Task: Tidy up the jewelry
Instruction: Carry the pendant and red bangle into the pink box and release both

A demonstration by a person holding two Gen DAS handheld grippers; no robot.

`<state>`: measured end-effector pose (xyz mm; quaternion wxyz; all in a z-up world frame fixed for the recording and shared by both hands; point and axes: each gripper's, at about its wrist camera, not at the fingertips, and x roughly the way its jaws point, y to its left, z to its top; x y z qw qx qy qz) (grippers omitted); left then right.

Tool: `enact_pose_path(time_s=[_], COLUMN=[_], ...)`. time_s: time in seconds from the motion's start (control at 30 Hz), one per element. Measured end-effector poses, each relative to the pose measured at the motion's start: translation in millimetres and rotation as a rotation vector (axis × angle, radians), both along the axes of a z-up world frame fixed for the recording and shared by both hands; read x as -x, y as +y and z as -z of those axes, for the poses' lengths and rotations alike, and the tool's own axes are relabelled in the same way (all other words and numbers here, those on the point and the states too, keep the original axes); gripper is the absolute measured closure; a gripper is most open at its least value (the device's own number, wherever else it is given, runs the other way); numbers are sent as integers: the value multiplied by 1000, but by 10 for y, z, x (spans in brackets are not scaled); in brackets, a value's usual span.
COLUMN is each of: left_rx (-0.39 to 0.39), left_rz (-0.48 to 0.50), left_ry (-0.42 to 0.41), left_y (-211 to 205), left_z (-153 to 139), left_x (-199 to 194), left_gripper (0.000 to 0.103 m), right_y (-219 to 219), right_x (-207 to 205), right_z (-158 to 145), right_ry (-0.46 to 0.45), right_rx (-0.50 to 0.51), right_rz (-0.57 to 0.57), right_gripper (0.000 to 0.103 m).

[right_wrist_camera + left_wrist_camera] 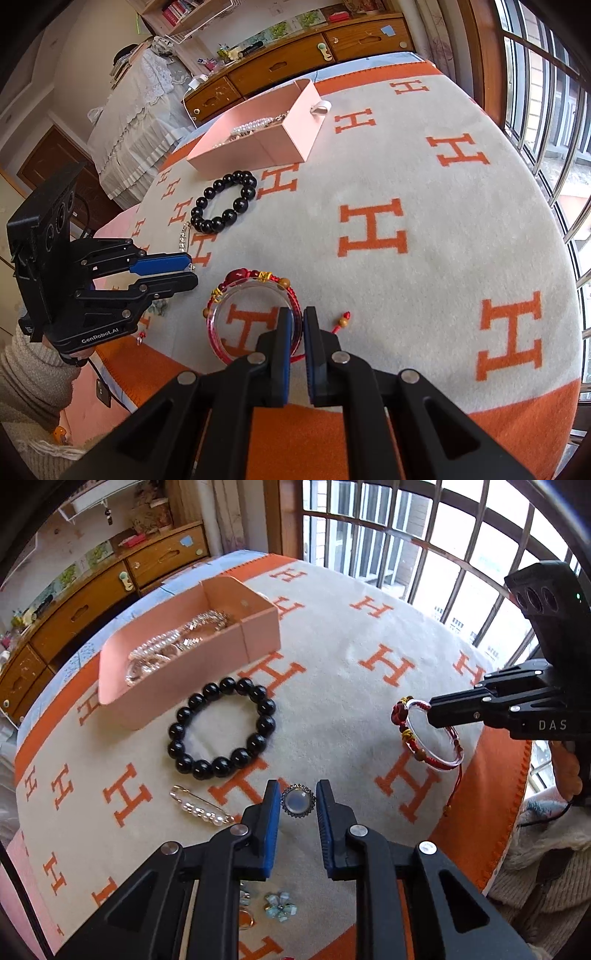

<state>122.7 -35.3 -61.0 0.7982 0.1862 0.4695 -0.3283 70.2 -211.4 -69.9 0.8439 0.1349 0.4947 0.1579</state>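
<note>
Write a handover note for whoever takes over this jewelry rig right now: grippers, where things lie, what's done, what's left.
Left gripper: fingers on either side of the round brooch; whether the pads press it I cannot tell.
Right gripper: shut on the clear bangle with red cord, near the blanket's edge.
Pink box at the far side already holds pearl and crystal pieces.
Left to do: black bead bracelet beside the box, pearl pin, flower piece, brooch and bangle, all on the blanket.

Both hand-held grippers (297,795) (298,325) narrowly closed
</note>
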Motion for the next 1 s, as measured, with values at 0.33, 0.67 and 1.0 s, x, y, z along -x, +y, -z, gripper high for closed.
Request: enact_pose_path(time_s=[0.33, 0.67, 1.0], left_rx=[75, 130, 104], left_rz=[-338, -551, -559], left_ry=[-67, 0, 98], left_y=[290, 304, 225], left_z=[-756, -579, -98], left_x=[-861, -1870, -2128], left_gripper=[86, 86, 83], right_y=[170, 336, 420], right_x=[-788, -1931, -2322], right_z=[-906, -841, -259], right_ry=[-179, -135, 17], right_rx=[-9, 5, 78], right_rz=[48, 172, 189], right_gripper=[97, 97, 95])
